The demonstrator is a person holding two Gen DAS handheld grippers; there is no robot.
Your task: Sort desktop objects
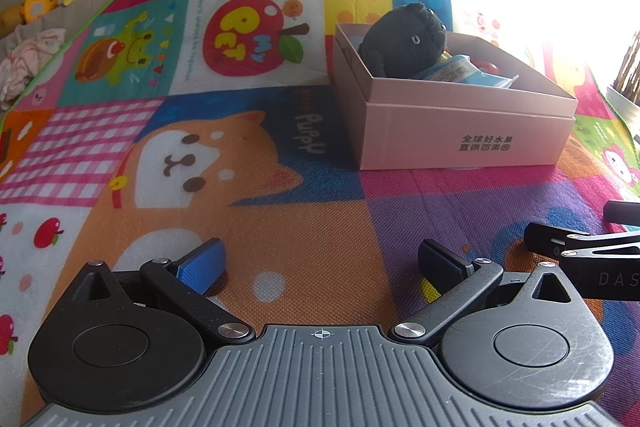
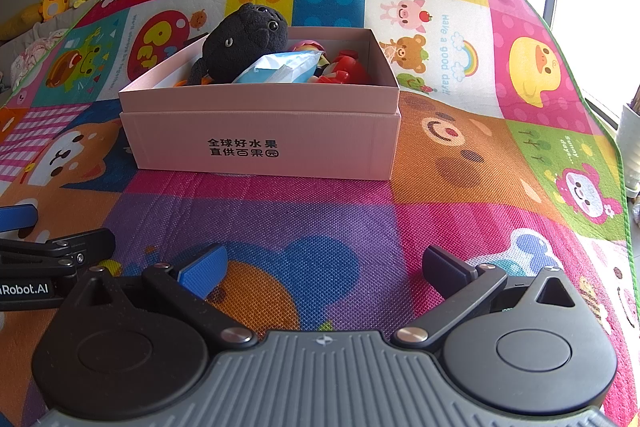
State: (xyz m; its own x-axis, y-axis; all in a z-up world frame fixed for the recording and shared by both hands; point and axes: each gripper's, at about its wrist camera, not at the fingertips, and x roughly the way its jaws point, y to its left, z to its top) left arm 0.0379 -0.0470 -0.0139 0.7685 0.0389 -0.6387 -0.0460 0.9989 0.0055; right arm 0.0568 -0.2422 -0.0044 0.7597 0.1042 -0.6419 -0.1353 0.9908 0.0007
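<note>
Plush toy [image 2: 244, 43] inside the pink box [image 2: 260, 139]: soft, light; grasp its body. Left hand-held gripper [image 1: 320, 263] and right hand-held gripper [image 2: 324, 267]: both spread wide, empty.

pink box [image 2: 260, 135] | open, on mat | holds black plush [image 2: 240, 47], blue packet [image 2: 280, 67], red toys [image 2: 344, 71]

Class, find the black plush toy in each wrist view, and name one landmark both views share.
Left wrist: black plush toy upper right of centre, at the pink box's far left corner.
Right wrist: black plush toy upper left of centre, same corner.
Shared landmark: the box's black printed text.
</note>
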